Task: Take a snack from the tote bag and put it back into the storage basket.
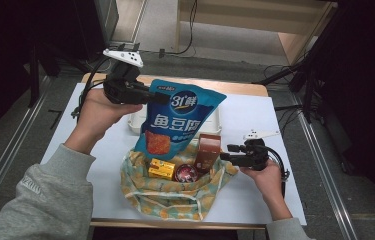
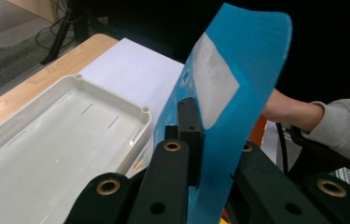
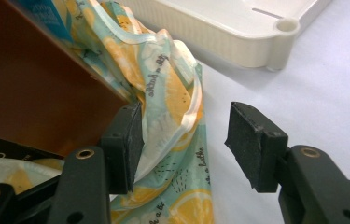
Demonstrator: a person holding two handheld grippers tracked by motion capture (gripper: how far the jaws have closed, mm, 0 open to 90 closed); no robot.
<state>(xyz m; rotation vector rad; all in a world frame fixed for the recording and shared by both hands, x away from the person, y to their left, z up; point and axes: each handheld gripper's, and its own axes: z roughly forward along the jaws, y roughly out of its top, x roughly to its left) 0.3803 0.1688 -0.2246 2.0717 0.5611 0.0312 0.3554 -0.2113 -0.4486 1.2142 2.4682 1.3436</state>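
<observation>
Left claw (image 1: 161,98) is clamped on the top edge of the blue snack bag (image 1: 180,120), holding it up over the fabric bag (image 1: 175,192) near the bench's front edge. Right claw (image 3: 184,140) sits open, the fabric bag's rim loose between its pads, beside the brown box (image 1: 209,150).

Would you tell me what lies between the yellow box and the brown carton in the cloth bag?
A round red-and-dark packet sits between the yellow box and the brown carton, seen in the high view.
</observation>
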